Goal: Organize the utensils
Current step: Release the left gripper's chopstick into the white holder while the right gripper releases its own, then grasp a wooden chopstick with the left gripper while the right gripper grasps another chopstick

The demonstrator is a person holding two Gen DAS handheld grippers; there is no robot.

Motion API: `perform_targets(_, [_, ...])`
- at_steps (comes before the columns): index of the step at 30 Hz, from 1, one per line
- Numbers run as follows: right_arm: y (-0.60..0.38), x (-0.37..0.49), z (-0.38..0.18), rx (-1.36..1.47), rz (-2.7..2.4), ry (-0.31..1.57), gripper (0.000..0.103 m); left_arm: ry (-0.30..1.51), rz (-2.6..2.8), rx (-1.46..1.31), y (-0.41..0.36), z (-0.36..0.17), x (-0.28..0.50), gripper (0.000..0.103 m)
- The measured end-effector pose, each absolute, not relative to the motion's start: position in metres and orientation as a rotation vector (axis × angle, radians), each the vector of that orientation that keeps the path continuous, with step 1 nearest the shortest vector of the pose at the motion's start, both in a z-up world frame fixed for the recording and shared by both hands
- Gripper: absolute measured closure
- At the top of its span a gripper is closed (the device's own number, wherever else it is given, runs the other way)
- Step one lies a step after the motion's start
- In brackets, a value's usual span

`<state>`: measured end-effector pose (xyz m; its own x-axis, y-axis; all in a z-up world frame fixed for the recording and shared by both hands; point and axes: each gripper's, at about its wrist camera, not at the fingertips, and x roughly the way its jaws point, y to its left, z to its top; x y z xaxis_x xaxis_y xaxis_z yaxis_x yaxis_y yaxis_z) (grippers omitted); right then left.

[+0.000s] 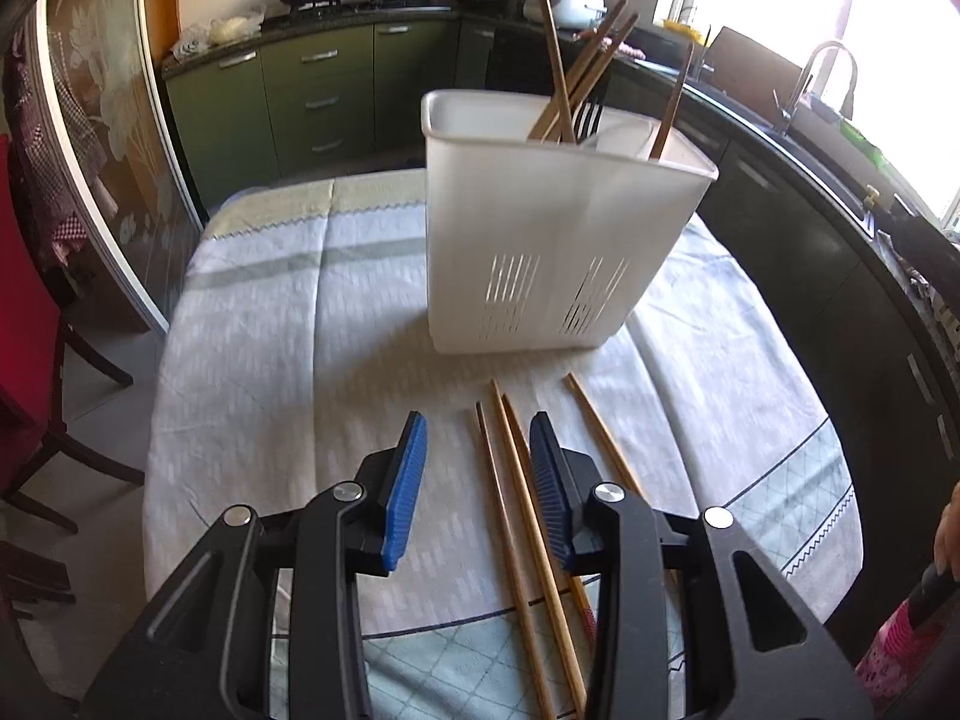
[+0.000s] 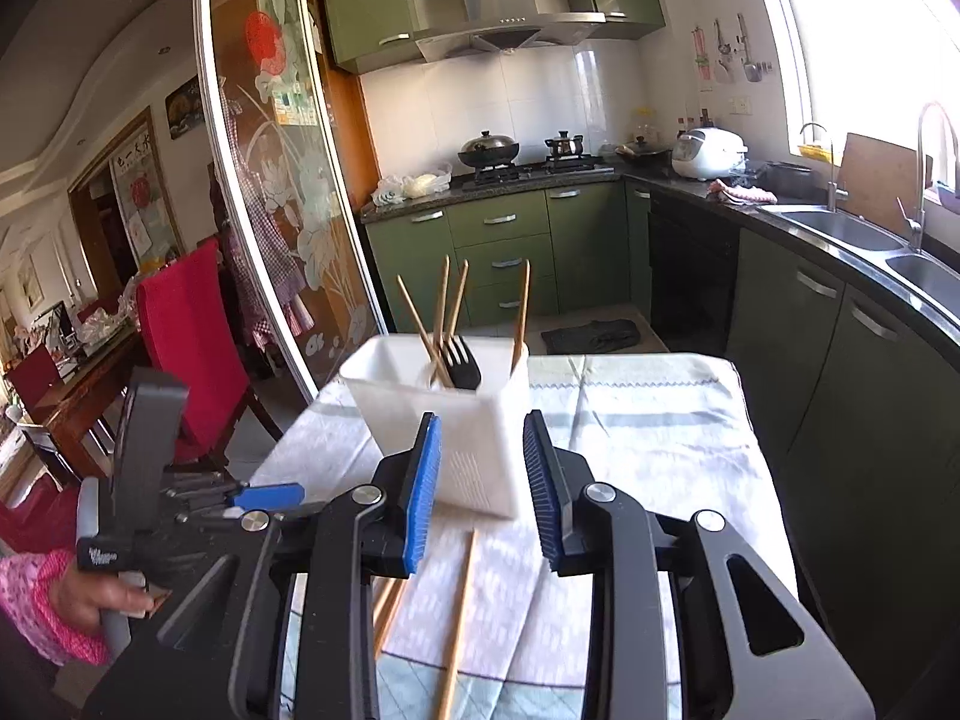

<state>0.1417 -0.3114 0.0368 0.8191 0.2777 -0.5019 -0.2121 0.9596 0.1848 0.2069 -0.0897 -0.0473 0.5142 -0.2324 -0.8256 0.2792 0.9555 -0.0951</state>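
The cloth-covered counter [image 1: 252,312] carries a white utensil caddy [image 1: 540,240], the landmark here, standing upright toward the far half of the cloth. The caddy has slotted lower walls and an inner divider. Standing in it are several wooden chopsticks [image 1: 585,69] leaning together in one compartment, a dark fork [image 2: 462,363] with its tines up beside them, and a single chopstick [image 1: 672,102] in the neighbouring compartment.

On the near side of the caddy, four loose chopsticks [image 1: 516,480] lie flat on the cloth, roughly side by side and pointing toward the caddy's base without touching it.

The left hand-held gripper [image 1: 478,450] hangs above those loose chopsticks, jaws spread apart and holding nothing. The right hand-held gripper [image 2: 483,450] faces the caddy's near wall, likewise spread wide and empty.
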Motion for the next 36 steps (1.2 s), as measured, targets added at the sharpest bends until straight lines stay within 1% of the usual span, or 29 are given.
perform_targets(5, [-0.324, 0.119, -0.012, 0.154, 0.219, 0.629, 0.074, 1.111, -0.28, 0.073, -0.099, -0.082, 0.214, 0.069])
perform_targets(9, [-0.341, 0.114, -0.035, 0.217, 0.204, 0.669, 0.074, 1.177, -0.258, 0.091, -0.104, -0.099, 0.216, 0.069])
perform_targets(12, [-0.348, 0.109, -0.044, 0.238, 0.201, 0.685, 0.074, 1.189, -0.253, 0.11, -0.108, -0.104, 0.214, 0.069])
perform_targets(17, [-0.351, 0.108, -0.042, 0.242, 0.209, 0.688, 0.074, 1.214, -0.236, 0.13, -0.114, -0.113, 0.213, 0.069])
perform_targets(18, [-0.351, 0.108, -0.041, 0.242, 0.212, 0.687, 0.074, 1.218, -0.231, 0.134, -0.115, -0.115, 0.214, 0.071])
perform_targets(21, [-0.347, 0.111, -0.035, 0.232, 0.22, 0.685, 0.074, 1.245, -0.221, 0.126, -0.116, -0.121, 0.217, 0.08])
perform_targets(23, [-0.345, 0.112, -0.034, 0.226, 0.224, 0.687, 0.072, 1.242, -0.213, 0.131, -0.117, -0.121, 0.218, 0.081])
perform_targets(24, [-0.344, 0.114, -0.034, 0.22, 0.225, 0.693, 0.068, 1.243, -0.211, 0.13, -0.117, -0.121, 0.218, 0.081])
perform_targets(27, [-0.336, 0.121, -0.036, 0.189, 0.227, 0.717, 0.068, 1.238, -0.205, 0.133, -0.119, -0.12, 0.219, 0.082])
perform_targets(29, [-0.327, 0.129, -0.038, 0.153, 0.234, 0.737, 0.068, 1.233, -0.206, 0.134, -0.118, -0.121, 0.221, 0.094])
perform_targets(30, [-0.321, 0.136, -0.04, 0.127, 0.236, 0.755, 0.068, 1.235, -0.212, 0.128, -0.118, -0.12, 0.221, 0.096])
perform_targets(36, [-0.281, 0.186, -0.076, 0.021, 0.335, 0.951, 0.068, 1.179, -0.226, 0.104, -0.103, -0.108, 0.217, 0.097])
